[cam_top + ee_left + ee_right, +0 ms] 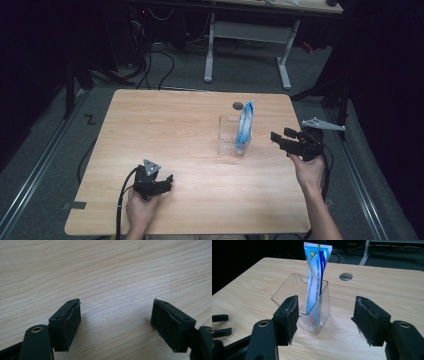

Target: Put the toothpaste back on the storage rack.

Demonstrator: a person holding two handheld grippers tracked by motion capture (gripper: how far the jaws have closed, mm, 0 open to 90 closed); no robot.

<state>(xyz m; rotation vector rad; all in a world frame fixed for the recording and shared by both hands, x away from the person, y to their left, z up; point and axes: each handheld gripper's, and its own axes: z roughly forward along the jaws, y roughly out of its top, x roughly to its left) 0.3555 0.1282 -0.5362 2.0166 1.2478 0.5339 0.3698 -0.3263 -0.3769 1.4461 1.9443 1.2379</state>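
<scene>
Dark floor and cables surround our pale wooden table [165, 130], and near its far right part stands a clear ribbed plastic holder [315, 315]. We use that holder as our landmark. A blue and white tube [315, 272] stands inside it, leaning against its right wall and rising well above the rim. Our right claw [279, 139] hovers just to the right of the holder, its jaws wide apart and holding nothing; in the right gripper view the holder sits ahead between the two pads, apart from both. Our left claw [167, 181] rests well to the left and nearer to us than the holder, jaws likewise spread over bare wood, empty.

We judge the risk to be tipping: the holder looks light and the tube top-heavy, so a jaw nudging either one could topple both or slide the holder across the table.
</scene>
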